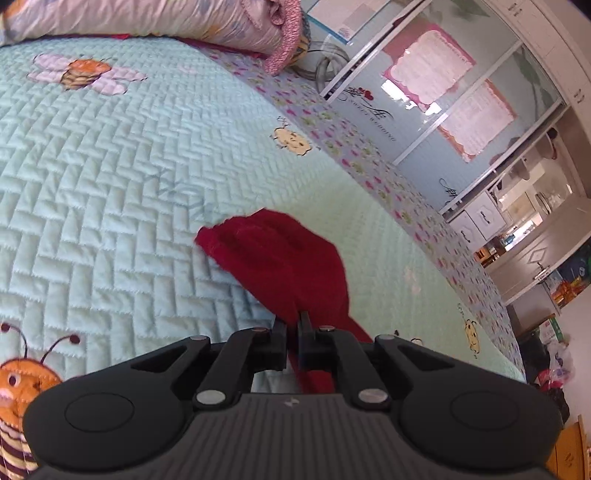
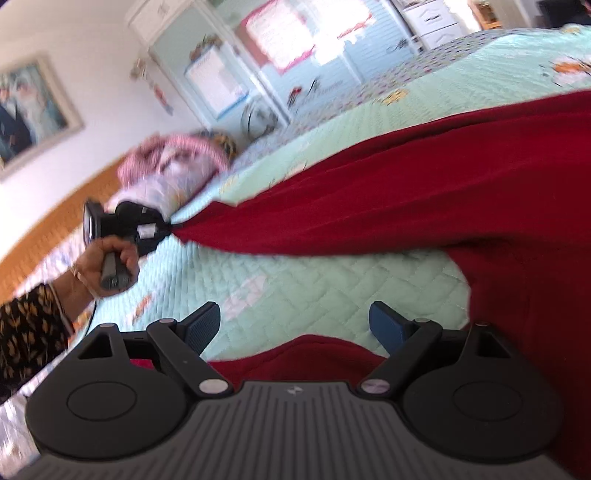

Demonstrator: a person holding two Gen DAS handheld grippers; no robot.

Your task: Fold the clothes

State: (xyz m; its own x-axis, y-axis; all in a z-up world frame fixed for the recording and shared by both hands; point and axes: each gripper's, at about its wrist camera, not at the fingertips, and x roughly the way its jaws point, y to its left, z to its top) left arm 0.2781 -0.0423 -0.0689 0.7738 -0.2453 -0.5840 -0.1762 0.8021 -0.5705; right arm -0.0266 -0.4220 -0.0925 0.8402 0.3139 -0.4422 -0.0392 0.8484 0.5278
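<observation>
A dark red garment (image 2: 424, 192) lies partly spread on the pale green quilted bed (image 2: 332, 280). My left gripper (image 1: 293, 321) is shut on an edge of the garment (image 1: 288, 266) and holds it lifted and stretched. In the right wrist view the left gripper (image 2: 168, 230) pulls a pointed corner of the cloth to the left. My right gripper (image 2: 293, 323) is open and empty, just above another red fold (image 2: 306, 356) near its base.
A rolled floral duvet with a pink blanket (image 1: 184, 22) lies at the bed's head. Sliding wardrobe doors (image 1: 461, 92) and white cabinets (image 1: 517, 229) stand beyond the bed's far edge. A wooden headboard (image 2: 55, 221) and a framed picture (image 2: 29, 107) are on the wall.
</observation>
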